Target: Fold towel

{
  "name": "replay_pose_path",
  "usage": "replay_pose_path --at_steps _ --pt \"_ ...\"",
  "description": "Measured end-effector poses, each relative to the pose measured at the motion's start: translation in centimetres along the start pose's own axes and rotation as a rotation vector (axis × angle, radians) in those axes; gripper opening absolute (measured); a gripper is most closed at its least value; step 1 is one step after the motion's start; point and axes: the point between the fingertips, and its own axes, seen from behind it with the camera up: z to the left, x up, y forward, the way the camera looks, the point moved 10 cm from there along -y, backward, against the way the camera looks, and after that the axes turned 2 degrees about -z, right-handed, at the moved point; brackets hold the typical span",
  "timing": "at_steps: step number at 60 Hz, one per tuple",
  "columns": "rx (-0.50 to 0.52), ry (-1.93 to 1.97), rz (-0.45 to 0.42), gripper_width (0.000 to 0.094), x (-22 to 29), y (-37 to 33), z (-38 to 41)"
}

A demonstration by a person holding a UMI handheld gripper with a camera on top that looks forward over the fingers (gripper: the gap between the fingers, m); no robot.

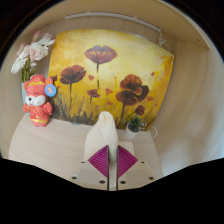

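At about 10 o'clock from the fingers stands one bunch of pale flowers, white and pinkish, against the back wall. Just below it, at 9 to 10 o'clock, is one small red and white figurine on the tabletop; a round blue tag sits at its upper right side, and any writing on it is too small to read.

Behind these, filling the middle of the view at 12 o'clock, leans one painting: a yellow-orange ground with dark red poppies. I count about five blooms, one high near the centre, one at left, and a cluster at right. No signature or lettering can be made out.

One small dark green thing, perhaps a tiny plant, stands at 1 o'clock just beside the painting's lower right corner.

One towel, pale cream, rises in a narrow bunched peak straight ahead at 12 o'clock, between the fingers. The gripper has its two fingers drawn nearly together, their magenta pads meeting in a V with the towel's lower part pinched between them, so the cloth is held up off the tabletop.
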Motion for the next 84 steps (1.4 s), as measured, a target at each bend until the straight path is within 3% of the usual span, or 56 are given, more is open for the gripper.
replay_pose_path --at_steps 9,13,27,41,57,84 --pt "-0.069 -0.021 0.11 0.04 -5.5 2.0 -5.1" --pt "-0.035 -0.025 0.114 0.0526 -6.5 2.0 -5.4" --pt "0.019 -0.008 0.02 0.0656 -3.7 -2.3 -4.1" --pt "0.094 0.049 -0.122 0.0676 0.8 -12.0 -0.1" --pt "0.144 0.123 -0.224 0.0697 0.2 -22.8 3.9" --pt "0.141 0.125 -0.185 0.0712 -7.0 -31.2 7.5"
